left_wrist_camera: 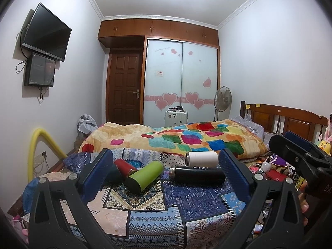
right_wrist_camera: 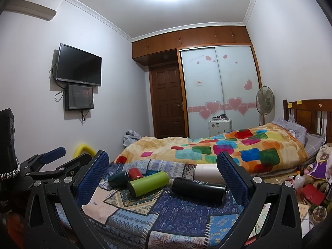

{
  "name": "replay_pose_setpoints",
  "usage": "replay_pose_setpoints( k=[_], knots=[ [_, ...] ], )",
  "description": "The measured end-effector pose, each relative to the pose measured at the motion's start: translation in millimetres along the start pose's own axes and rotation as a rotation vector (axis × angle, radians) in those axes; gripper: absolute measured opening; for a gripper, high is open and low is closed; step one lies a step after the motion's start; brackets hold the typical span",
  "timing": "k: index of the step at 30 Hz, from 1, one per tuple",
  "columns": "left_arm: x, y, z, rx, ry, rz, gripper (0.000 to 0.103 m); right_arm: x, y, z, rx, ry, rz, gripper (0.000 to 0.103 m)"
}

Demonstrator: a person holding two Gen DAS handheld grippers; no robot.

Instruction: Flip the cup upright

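Several cups lie on their sides on a patchwork cloth [left_wrist_camera: 145, 213]: a green cup [left_wrist_camera: 144, 176] [right_wrist_camera: 148, 182], a black cup [left_wrist_camera: 197, 175] [right_wrist_camera: 199, 188], a white cup [left_wrist_camera: 202, 158] [right_wrist_camera: 206, 173], a red cup [left_wrist_camera: 124, 167] [right_wrist_camera: 135, 173] and a dark teal cup [left_wrist_camera: 113, 174] [right_wrist_camera: 118, 178]. My left gripper [left_wrist_camera: 166, 176] is open and empty, held short of the cups. My right gripper [right_wrist_camera: 162, 178] is open and empty, also short of them. The right gripper shows at the right of the left wrist view [left_wrist_camera: 298, 155]; the left gripper shows at the left of the right wrist view [right_wrist_camera: 47, 161].
A bed with a colourful blanket [left_wrist_camera: 186, 139] lies behind the cloth. A wooden headboard [left_wrist_camera: 290, 118], a standing fan [left_wrist_camera: 223, 99] and a white suitcase [left_wrist_camera: 176, 117] stand beyond. Clutter [right_wrist_camera: 311, 188] lies at the right. A yellow foam tube [left_wrist_camera: 39, 145] is at the left wall.
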State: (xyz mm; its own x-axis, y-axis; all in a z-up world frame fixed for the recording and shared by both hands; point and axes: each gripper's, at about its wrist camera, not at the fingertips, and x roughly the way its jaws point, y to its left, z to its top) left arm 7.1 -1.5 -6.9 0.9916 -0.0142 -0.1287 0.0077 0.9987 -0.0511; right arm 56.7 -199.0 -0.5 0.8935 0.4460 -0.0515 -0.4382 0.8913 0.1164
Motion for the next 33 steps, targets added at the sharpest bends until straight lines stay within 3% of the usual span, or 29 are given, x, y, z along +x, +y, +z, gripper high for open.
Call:
replay_pose_setpoints(
  k=[33],
  knots=[
    [1.3, -0.5, -1.9, 0.000, 0.001, 0.000, 0.103, 2.5, 0.7, -2.8, 0.006, 0.006, 0.004, 0.103]
  ],
)
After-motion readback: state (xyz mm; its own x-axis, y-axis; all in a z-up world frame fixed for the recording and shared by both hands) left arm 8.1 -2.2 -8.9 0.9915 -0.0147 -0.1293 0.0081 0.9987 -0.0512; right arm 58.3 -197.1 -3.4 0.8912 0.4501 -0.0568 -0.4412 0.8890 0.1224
